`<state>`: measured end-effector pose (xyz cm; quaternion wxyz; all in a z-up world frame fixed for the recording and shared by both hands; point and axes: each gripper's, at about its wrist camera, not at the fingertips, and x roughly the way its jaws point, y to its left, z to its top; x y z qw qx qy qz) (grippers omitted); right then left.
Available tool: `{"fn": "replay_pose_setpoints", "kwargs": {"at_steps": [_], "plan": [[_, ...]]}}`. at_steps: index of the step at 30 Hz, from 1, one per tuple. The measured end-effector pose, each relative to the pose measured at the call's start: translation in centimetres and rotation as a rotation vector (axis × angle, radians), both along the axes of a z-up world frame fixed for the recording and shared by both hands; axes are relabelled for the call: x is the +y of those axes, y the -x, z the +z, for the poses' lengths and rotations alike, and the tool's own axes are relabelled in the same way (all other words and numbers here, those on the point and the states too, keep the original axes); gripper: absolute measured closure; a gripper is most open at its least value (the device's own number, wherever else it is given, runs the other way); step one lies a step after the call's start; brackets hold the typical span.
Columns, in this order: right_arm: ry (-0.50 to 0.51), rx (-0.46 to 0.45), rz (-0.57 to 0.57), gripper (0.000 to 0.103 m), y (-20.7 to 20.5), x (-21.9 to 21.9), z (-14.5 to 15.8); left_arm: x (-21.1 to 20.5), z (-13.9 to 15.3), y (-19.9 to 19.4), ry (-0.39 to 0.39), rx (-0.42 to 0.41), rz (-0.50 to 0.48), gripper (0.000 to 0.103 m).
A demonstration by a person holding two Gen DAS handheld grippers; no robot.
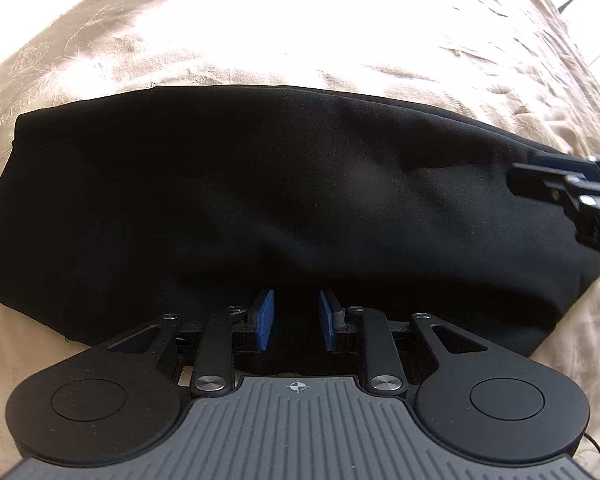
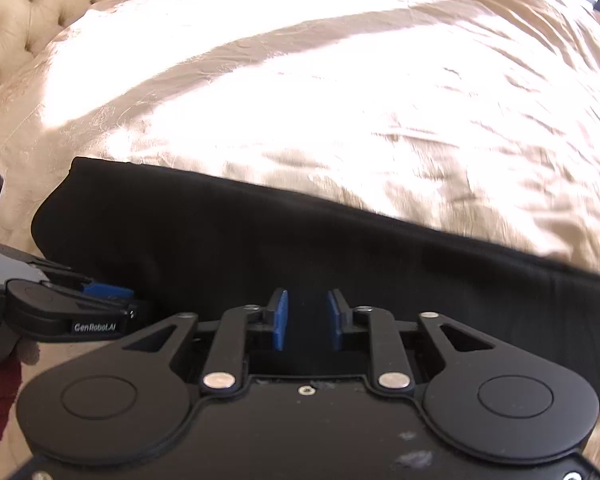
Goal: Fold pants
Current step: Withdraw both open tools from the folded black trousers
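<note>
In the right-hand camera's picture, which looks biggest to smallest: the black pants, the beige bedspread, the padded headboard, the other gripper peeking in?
1. Beige bedspread, widest spread.
2. Black pants.
3 and 4. Left gripper and tufted headboard look about alike; both are cut off by the frame edge, and the gripper's nearness inflates it.

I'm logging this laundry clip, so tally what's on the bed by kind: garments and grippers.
Garments: 1, the black pants lying on the beige bedspread.
Grippers: 2, the left gripper and the right gripper.
Total: 3
</note>
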<state>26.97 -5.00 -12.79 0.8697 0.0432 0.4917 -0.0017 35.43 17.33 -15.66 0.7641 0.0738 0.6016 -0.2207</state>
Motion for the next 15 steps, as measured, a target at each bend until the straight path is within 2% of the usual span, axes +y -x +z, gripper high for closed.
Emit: {"fn": "replay_pose_setpoints", "kwargs": {"at_steps": [6,15], "plan": [[0.151,-0.033,0.175,0.073,-5.0,0.2,-1.2,0.2,0.2,0.0,0.003,-0.002,-0.019,0.079],[0.194,0.017,0.379,0.073,-6.7,2.0,-2.8,-0.4,-0.4,0.6,0.004,-0.018,-0.034,0.079]]}}
